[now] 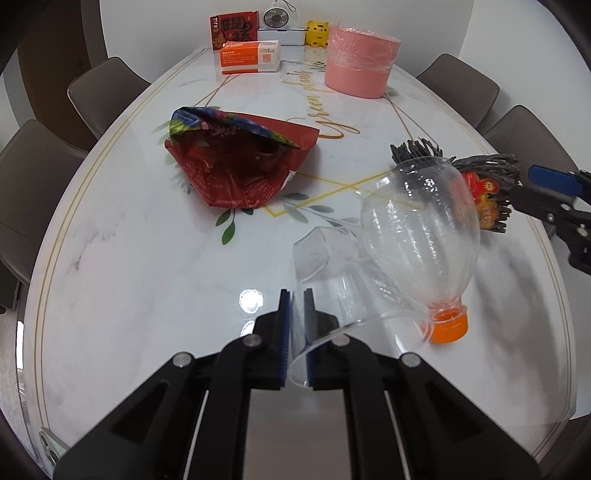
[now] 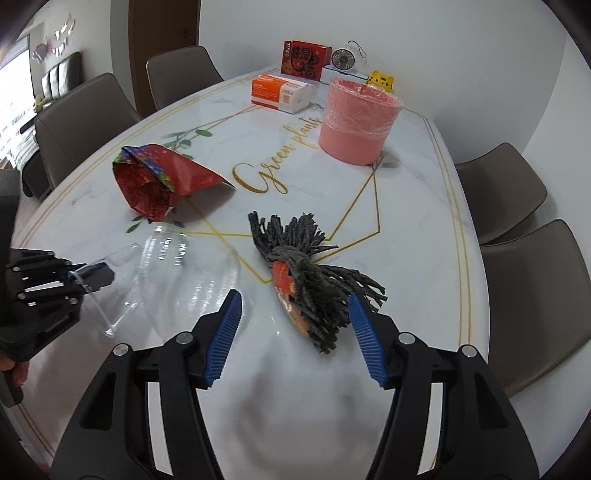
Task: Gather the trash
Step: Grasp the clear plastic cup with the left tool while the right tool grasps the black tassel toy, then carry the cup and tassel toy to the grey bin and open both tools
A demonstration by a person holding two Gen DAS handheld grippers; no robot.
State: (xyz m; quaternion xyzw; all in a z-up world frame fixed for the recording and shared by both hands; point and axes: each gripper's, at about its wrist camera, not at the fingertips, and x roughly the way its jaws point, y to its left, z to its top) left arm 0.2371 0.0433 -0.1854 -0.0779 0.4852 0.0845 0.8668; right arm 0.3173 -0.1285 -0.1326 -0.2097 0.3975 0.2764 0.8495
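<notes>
My left gripper is shut on the cut edge of a clear plastic bottle piece with an orange cap, held above the table; it also shows in the right wrist view. My right gripper is open, its blue pads either side of a dark stringy bundle with a red wrapper, just short of it. The bundle also shows behind the bottle. A crumpled red snack bag lies at mid table. A pink bin with a clear liner stands far right.
An orange-and-white box, a red box, a small fan and a yellow toy stand at the table's far end. Grey chairs ring the white marble table.
</notes>
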